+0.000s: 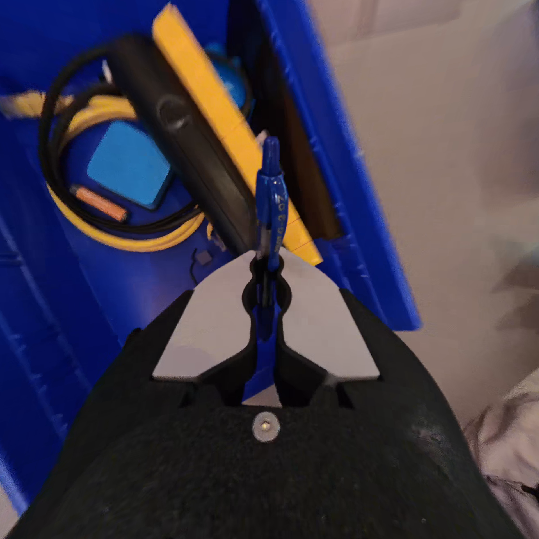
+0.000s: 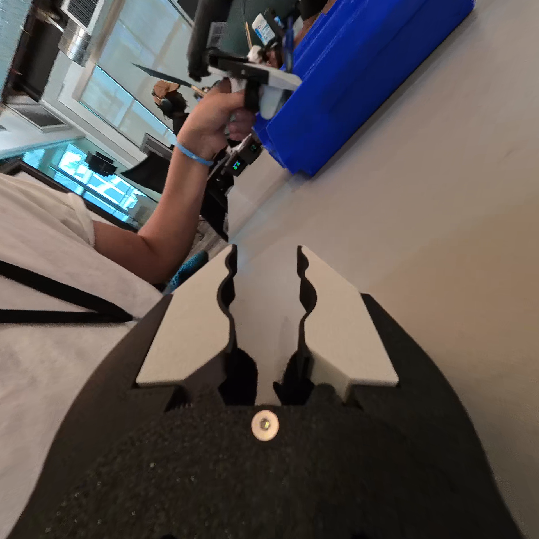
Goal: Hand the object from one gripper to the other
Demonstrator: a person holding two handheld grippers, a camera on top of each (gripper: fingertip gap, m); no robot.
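Note:
My left gripper [image 1: 267, 256] is shut on a blue pen [image 1: 272, 201]. The pen sticks out forward past the fingertips, above the inside of a blue bin [image 1: 335, 163]. In the right wrist view the left gripper [image 2: 287, 80] shows far off, held by a hand over the same blue bin [image 2: 335, 116]. My right gripper [image 2: 266, 250] is open and empty, low over the grey table [image 2: 408, 233], well apart from the left gripper.
Inside the bin lie a yellow block [image 1: 204, 96], a black device [image 1: 175, 140], coiled yellow and black cables [image 1: 96, 221], a light blue pad [image 1: 128, 169] and an orange marker [image 1: 100, 202]. A person's arm [image 2: 163, 227] and white shirt [image 2: 43, 262] show at the left.

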